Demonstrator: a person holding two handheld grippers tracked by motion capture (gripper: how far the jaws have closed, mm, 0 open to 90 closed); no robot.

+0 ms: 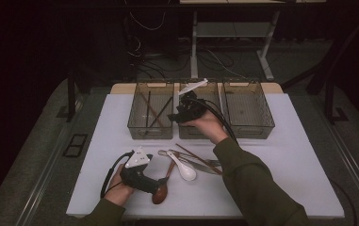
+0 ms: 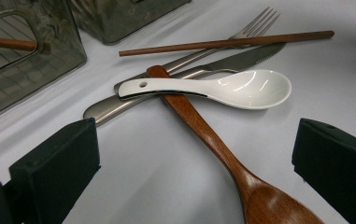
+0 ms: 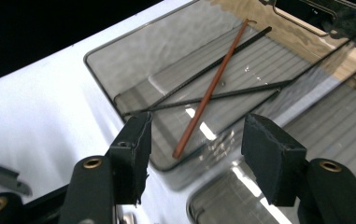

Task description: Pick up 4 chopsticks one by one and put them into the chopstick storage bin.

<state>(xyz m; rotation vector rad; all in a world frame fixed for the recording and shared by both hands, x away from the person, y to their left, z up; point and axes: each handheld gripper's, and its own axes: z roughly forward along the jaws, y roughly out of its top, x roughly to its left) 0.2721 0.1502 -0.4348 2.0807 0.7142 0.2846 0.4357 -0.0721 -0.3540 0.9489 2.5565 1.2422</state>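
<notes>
brown and thin, one wooden chopstick (image 3: 208, 95) lies in the left bin (image 1: 150, 116), just past the tips of the right tongs (image 3: 195, 144). two black chopsticks (image 3: 213, 91) lie under it. the right tongs hang over that bin with their jaws apart and nothing between them. it looks like the stick is dropped, so this step is the end of one sort.

the left tongs (image 2: 189, 163) sit low over the table, jaws wide apart and holding nothing. right between them and a bit ahead is a wooden spoon (image 2: 213, 144). a white spoon (image 2: 222, 88) lies across its handle. past that are a knife (image 2: 185, 77), a fork (image 2: 241, 37) and one more brown chopstick (image 2: 227, 43), all in a small heap.

next, i think the right tongs need to go back to the heap for the other brown stick. it lies on top of the fork and knife, so the jaws must pinch it thin and lift it without dragging the rest.

the table (image 1: 290, 155) is white and plain. three see-through bins stand in a row at its far side. the middle bin (image 1: 198, 127) lies under the right hand, and the right bin (image 1: 248, 109) looks bare. around the table the room is dark, with cables (image 1: 144, 66) on the floor and the legs of a stand (image 1: 265, 59) behind.
</notes>
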